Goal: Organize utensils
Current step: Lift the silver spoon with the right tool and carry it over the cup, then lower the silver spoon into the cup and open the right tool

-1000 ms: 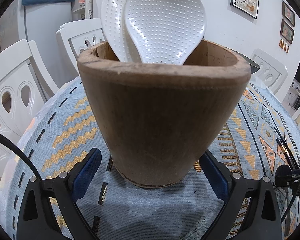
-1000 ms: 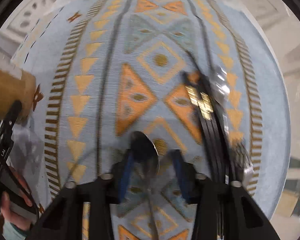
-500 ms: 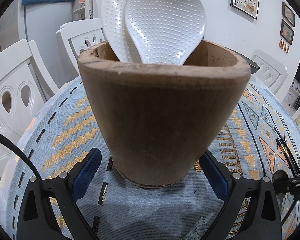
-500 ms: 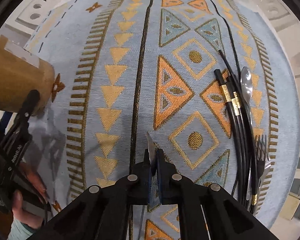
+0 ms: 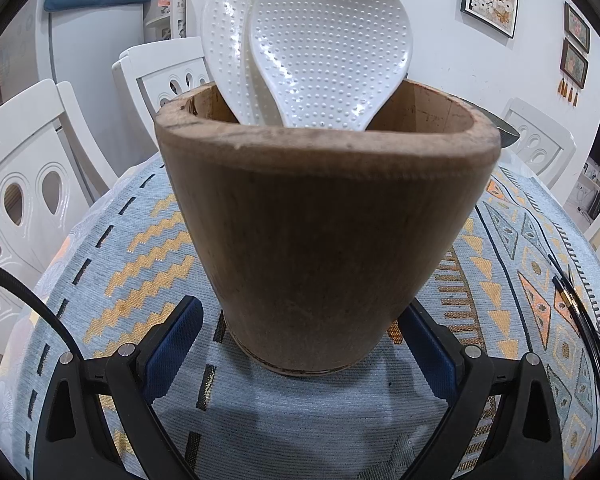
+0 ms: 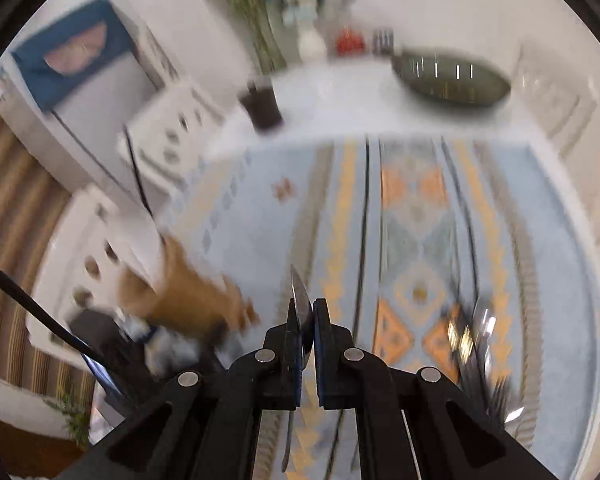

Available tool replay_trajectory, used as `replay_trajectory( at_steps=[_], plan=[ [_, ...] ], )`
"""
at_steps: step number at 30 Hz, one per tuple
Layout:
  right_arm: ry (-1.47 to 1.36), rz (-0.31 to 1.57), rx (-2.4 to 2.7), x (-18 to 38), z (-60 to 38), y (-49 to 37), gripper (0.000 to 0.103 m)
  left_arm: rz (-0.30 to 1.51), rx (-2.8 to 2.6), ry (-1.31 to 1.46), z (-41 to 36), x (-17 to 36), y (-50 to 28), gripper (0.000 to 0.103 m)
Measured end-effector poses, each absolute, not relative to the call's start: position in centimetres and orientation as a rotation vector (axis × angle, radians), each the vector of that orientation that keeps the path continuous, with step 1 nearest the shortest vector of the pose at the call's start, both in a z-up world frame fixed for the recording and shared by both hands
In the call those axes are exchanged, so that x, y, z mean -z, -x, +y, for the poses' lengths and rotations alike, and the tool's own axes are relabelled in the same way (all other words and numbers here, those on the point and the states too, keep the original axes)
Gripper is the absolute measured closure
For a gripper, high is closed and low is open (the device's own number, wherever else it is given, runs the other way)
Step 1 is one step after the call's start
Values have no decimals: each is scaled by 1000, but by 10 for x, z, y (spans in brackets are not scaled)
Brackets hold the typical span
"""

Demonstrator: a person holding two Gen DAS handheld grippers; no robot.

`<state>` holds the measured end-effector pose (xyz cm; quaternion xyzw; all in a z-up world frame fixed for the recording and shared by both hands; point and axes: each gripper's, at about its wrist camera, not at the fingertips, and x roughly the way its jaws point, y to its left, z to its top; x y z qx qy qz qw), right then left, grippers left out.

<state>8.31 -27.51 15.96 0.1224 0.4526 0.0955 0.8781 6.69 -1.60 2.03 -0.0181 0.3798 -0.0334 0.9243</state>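
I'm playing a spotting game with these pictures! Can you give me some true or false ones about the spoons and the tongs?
1. Two white dotted scoops stand in the wooden holder. True.
2. The right tongs are wide open and empty. False: they are shut on a metal spoon.
3. The wooden holder lies on its side. False: it stands upright on the tablecloth.
4. The left tongs sit either side of the holder's base. True.
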Motion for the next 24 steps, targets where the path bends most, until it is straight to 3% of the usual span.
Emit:
replay_trajectory(
  at_steps=[10,24],
  plan=[
    [-350,618,-328,-264,-210,-130,98,780,69,38,-16,-20,-67,4],
    [-211,655,-300,-203,-139,-148,98,779,69,37,-16,-20,-67,4]
  ],
)
